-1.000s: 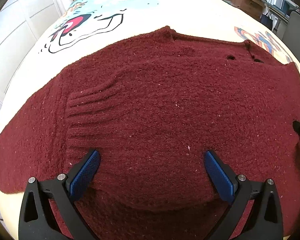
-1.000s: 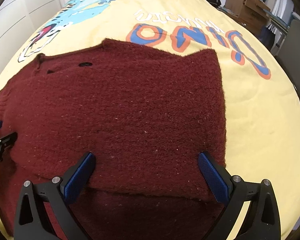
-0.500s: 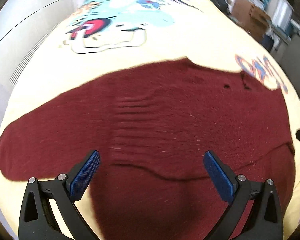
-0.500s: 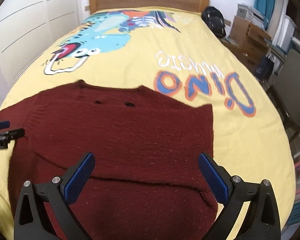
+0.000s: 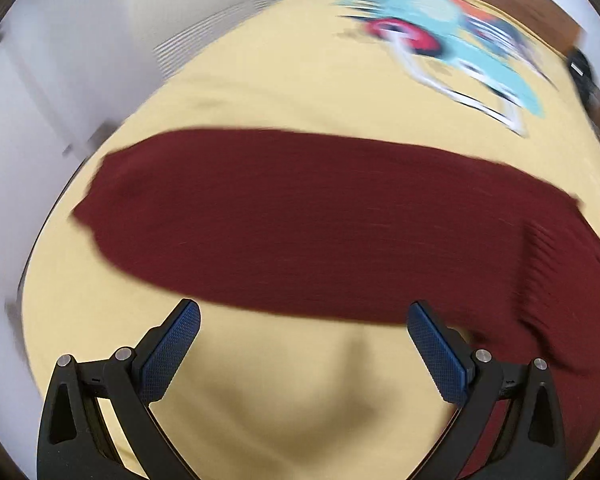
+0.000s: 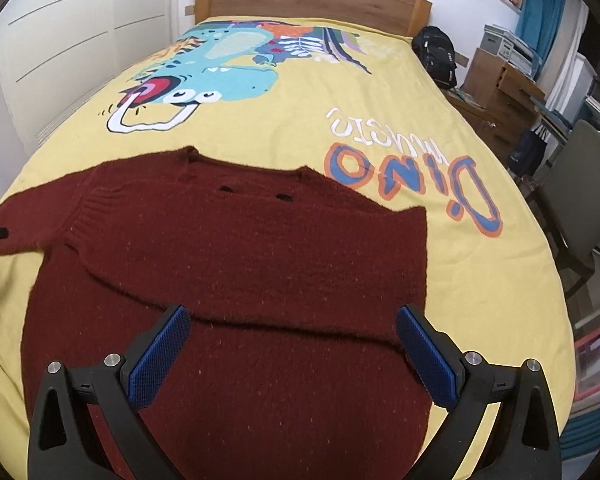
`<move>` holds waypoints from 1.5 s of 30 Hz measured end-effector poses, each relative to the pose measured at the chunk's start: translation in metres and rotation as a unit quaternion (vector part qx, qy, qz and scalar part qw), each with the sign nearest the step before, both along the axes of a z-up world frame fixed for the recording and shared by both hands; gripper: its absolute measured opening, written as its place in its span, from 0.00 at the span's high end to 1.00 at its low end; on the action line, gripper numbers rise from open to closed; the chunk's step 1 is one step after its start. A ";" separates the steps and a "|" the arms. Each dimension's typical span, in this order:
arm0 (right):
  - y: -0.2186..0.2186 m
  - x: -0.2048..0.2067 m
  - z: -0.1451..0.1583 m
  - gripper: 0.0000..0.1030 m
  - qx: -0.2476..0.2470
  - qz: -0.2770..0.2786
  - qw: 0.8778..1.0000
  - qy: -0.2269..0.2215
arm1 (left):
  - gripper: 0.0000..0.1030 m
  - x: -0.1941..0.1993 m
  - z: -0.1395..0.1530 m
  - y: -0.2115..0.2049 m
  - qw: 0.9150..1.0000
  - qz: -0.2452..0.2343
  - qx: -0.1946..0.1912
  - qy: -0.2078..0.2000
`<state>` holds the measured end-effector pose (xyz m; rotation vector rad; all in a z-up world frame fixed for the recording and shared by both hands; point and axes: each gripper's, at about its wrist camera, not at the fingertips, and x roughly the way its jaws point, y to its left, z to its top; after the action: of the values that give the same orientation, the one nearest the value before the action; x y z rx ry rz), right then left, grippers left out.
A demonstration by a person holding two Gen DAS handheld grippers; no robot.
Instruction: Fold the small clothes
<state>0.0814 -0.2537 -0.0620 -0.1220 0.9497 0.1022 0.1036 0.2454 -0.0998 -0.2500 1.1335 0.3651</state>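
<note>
So there's a dark red fuzzy knit sweater (image 6: 236, 264) spread flat on a bed with a yellow dinosaur-print bedspread (image 6: 380, 92), right in front of and partly underneath the right tool (image 6: 292, 350). That tool's blue pads are wide apart with nothing between them, just hovering over the body of the sweater.

Progress-wise, I'd call it early-to-middle. The sleeve on the right tool's side looks like it's already folded in across the chest: that edge of the sweater runs straight, and there's a layered fold line crossing just ahead of the pads. The ribbed cuff sits over toward the far-left part of the body.

The other sleeve is not done yet. In the left wrist view it stretches out sideways just ahead of the left tool (image 5: 304, 340), which is also spread apart and empty, hanging over bare bedspread with the sleeve edge just past its tips. That view is motion-blurred, so I can't tell finer detail there.

Still left, as far as I can judge: bring that outstretched sleeve in over the body, then fold the bottom hem up toward the collar to make a neat bundle.
</note>
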 end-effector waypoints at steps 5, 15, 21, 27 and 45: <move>-0.007 -0.001 -0.011 0.00 0.002 -0.020 1.000 0.020 | 0.01 -0.015 -0.010 0.067 0.993 0.114 -0.024 -0.005; -0.027 0.002 -0.021 0.00 0.008 -0.056 0.998 0.039 | 0.01 -0.005 -0.035 0.123 0.978 0.194 -0.081 0.009; -0.039 0.003 -0.024 0.00 0.026 -0.073 0.996 0.043 | 0.51 -0.001 -0.038 0.135 0.980 0.172 -0.101 -0.002; -0.049 0.006 -0.026 0.00 0.038 -0.079 0.995 0.053 | 0.91 0.009 -0.013 0.116 0.993 0.099 -0.067 -0.001; -0.078 0.021 -0.012 0.00 0.052 -0.095 0.993 0.052 | 0.93 0.037 0.099 -0.148 0.975 -0.204 -0.022 -0.079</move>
<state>0.1025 -0.3319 -0.0745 0.0705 1.0543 -0.0189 0.1402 0.0977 -0.0011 -0.0788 1.0065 -0.0453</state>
